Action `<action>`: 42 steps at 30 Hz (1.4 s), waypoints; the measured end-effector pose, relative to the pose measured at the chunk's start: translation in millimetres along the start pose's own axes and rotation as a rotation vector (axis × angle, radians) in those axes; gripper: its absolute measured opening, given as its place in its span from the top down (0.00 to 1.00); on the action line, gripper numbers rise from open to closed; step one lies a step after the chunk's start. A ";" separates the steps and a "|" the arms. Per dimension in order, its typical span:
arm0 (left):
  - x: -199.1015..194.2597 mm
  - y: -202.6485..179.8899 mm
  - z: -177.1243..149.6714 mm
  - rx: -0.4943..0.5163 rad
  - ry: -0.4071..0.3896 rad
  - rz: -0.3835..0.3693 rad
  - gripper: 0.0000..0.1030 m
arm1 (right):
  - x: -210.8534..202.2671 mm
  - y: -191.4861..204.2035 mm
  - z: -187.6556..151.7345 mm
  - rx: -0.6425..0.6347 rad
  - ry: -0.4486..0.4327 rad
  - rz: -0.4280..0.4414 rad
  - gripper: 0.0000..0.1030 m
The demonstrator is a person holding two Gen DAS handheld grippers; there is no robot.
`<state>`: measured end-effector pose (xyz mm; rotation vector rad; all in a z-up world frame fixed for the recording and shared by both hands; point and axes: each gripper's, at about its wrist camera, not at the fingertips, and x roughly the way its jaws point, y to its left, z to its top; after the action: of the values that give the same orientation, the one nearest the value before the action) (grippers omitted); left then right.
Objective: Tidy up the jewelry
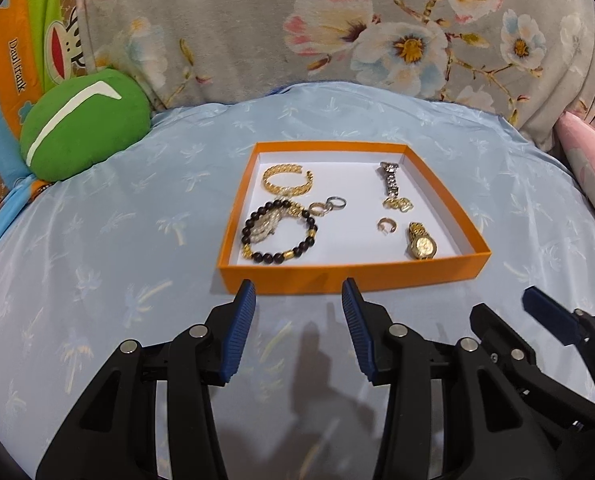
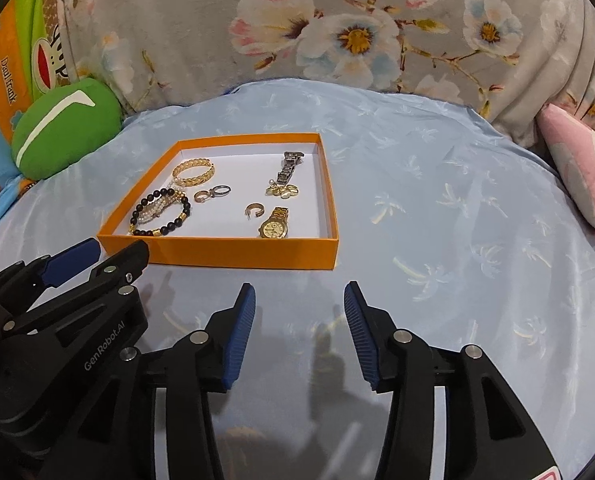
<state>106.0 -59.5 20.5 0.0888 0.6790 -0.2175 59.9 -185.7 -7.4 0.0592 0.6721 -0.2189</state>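
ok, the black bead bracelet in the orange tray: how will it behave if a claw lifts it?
The black round-bead bracelet with gold spacers is strung beads, so it probably sags from one pinch rather than holding its ring shape. Glossy round beads may slip between pads. A pale pearl-like strand lies across it, so that could drag along inside the orange cardboard tray.
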 end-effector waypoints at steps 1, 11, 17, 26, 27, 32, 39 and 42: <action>-0.5 1.8 -1.8 -0.004 0.007 0.001 0.58 | -2.0 -1.2 -2.0 0.006 0.002 0.002 0.43; -10.7 12.0 -14.5 -0.006 0.032 0.017 0.52 | -13.1 -0.5 -13.5 0.017 0.008 0.011 0.33; -15.8 16.9 -20.4 -0.006 0.045 0.022 0.49 | -16.1 -0.1 -15.9 0.020 0.004 0.012 0.27; -8.8 14.2 -22.0 0.013 0.087 0.047 0.48 | -5.5 -2.1 -15.4 0.031 0.062 -0.002 0.24; -7.9 14.0 -22.0 0.014 0.091 0.051 0.48 | -4.6 -2.0 -15.4 0.030 0.067 -0.004 0.24; -6.7 13.4 -22.7 0.017 0.096 0.067 0.47 | -4.0 -1.3 -15.9 0.028 0.072 -0.007 0.24; -7.5 14.0 -22.6 0.020 0.092 0.086 0.45 | -3.7 -0.9 -15.5 0.027 0.073 -0.007 0.24; -7.6 14.4 -22.1 0.021 0.091 0.092 0.45 | -3.8 -0.7 -15.6 0.027 0.074 -0.008 0.24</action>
<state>90.0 -40.8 8.3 0.1507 0.7610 -0.1332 47.3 -183.7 -17.3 0.0910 0.7430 -0.2342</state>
